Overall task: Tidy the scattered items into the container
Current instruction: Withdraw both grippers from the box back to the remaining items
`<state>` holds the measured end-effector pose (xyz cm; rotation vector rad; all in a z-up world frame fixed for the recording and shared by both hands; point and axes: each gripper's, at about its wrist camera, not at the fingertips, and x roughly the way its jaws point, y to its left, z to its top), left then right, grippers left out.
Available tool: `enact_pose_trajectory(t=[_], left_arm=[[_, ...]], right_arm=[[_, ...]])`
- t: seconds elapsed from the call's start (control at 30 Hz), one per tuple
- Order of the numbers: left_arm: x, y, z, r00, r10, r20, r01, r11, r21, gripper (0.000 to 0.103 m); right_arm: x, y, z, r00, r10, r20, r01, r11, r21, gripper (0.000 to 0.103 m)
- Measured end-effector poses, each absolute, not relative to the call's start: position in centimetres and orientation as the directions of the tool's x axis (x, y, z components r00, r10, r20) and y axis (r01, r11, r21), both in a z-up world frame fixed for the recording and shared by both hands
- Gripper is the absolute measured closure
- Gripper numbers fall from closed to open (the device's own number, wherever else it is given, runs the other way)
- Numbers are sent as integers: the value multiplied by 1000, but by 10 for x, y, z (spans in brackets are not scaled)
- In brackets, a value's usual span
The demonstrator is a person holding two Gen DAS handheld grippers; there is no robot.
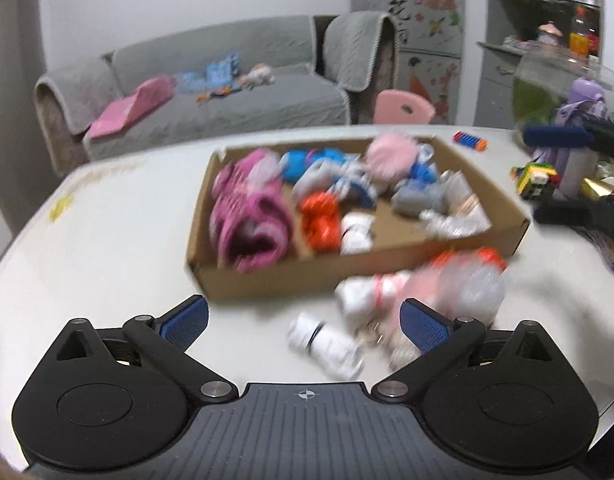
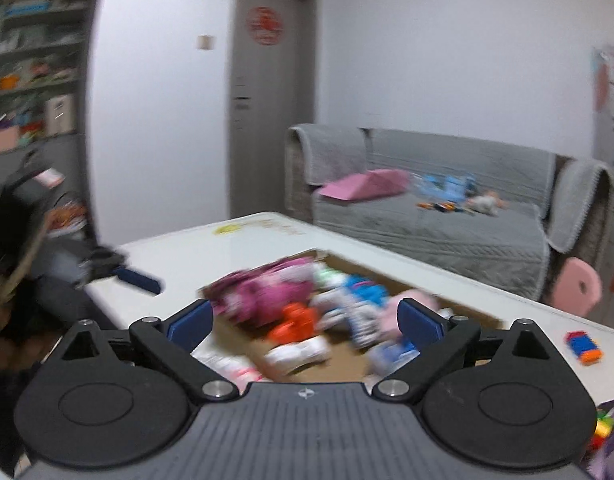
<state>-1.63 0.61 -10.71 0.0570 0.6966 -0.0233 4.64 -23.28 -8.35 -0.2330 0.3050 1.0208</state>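
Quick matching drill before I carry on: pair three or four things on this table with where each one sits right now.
Things:
1. magenta slipper
2. orange-and-blue toy
3. white bottle
4. left tool

Places:
A. on the table beyond the cardboard box
B. open, nothing between its pads
C. inside the box
D. on the table in front of the box

Pairs: 1-C, 2-A, 3-D, 4-B

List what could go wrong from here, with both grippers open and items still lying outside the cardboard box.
1. The pile by the cardboard box (a white bottle and a pink-and-clear bundle) lies tightly together; the open left gripper may pinch two things or knock one away.
2. The small blue-and-orange toy lies apart beyond the box and could be missed.
3. The box already looks crowded; further items may spill over its low wall.
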Motion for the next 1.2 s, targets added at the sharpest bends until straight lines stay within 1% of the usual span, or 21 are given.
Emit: enact_pose_trajectory(t=[0.13,0.2,0.27,0.33,0.47,0.5,0.53,0.57,0.7,0.9,0.97,1.07,1.2], left_arm=[[-21,17,-117,759,0,-651,22,999,27,0],[-20,19,-121,758,13,-652,15,999,38,0],[-23,23,-125,758,21,-652,6,999,39,0],[-25,28,-127,756,16,-654,-2,1000,23,1],[-29,34,-128,759,14,-651,-4,1000,17,1],[-29,34,-127,759,11,-651,-2,1000,15,1],[-27,34,-127,760,8,-650,0,1000,13,1],[-26,34,-127,758,8,-652,1,1000,13,1],[-16,28,-129,758,-15,-652,26,1000,7,1],[10,15,-141,735,-29,-677,48,999,9,1],[16,12,-148,726,-25,-687,48,999,15,1],[20,5,-156,721,-1,-693,45,998,46,2],[16,8,-157,726,-17,-688,45,999,22,5]], right_arm=[[24,-204,-106,481,778,-404,-872,473,-126,6],[22,-195,-116,467,773,-430,-879,459,-128,13],[24,-185,-123,455,764,-457,-883,456,-115,29],[30,-178,-130,441,749,-494,-884,459,-93,37],[33,-185,-133,396,738,-547,-890,454,-31,35],[25,-192,-133,377,743,-553,-896,444,-13,31],[19,-198,-134,354,750,-559,-904,427,1,25],[14,-204,-134,338,757,-559,-911,413,7,22],[5,-223,-138,381,754,-535,-883,468,31,23],[7,-240,-147,459,686,-565,-823,567,20,22],[11,-242,-147,490,673,-554,-799,601,25,20],[16,-244,-145,531,674,-514,-762,645,59,17],[15,-246,-142,568,688,-452,-728,676,112,16]])
